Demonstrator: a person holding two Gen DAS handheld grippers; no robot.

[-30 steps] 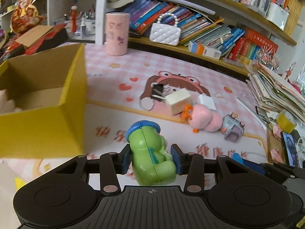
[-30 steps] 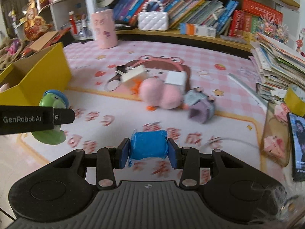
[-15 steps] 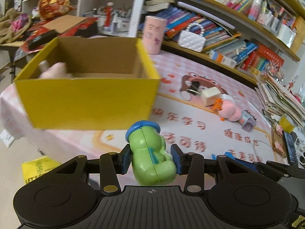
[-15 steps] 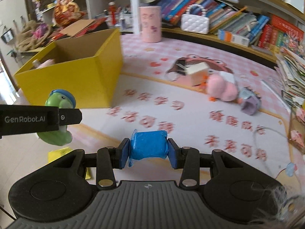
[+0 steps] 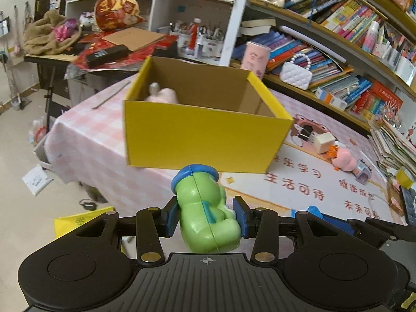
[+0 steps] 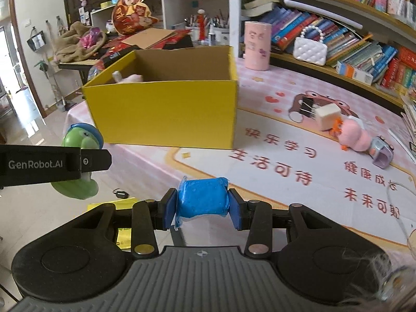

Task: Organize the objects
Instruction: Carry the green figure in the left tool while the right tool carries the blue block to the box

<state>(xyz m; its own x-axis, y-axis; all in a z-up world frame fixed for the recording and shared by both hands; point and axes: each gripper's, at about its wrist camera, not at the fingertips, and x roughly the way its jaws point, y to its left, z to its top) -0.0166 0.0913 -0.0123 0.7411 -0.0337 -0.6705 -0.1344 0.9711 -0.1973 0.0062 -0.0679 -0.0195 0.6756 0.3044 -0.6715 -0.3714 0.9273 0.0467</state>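
Two grippers clamp toys: left gripper (image 5: pixel 206 217) a green frog (image 5: pixel 206 213), right gripper (image 6: pixel 201 209) a blue packet (image 6: pixel 202 197).

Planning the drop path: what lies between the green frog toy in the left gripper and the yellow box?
Only bare pink tablecloth: in the left wrist view nothing stands between the green frog toy and the yellow box.

This is a lived-in home, most likely a child's study or play room. Long wooden bookshelves (image 5: pixel 338 59) curve along the wall, packed with colourful books (image 6: pixel 364 49). The table (image 6: pixel 299 161) wears a pink checked cartoon cloth with printed characters. Small toys, a white quilted purse (image 6: pixel 310 49) and a pink canister (image 6: pixel 257 45) lie about, and a cluttered side desk (image 5: pixel 85 52) holds a plush heap and cardboard.
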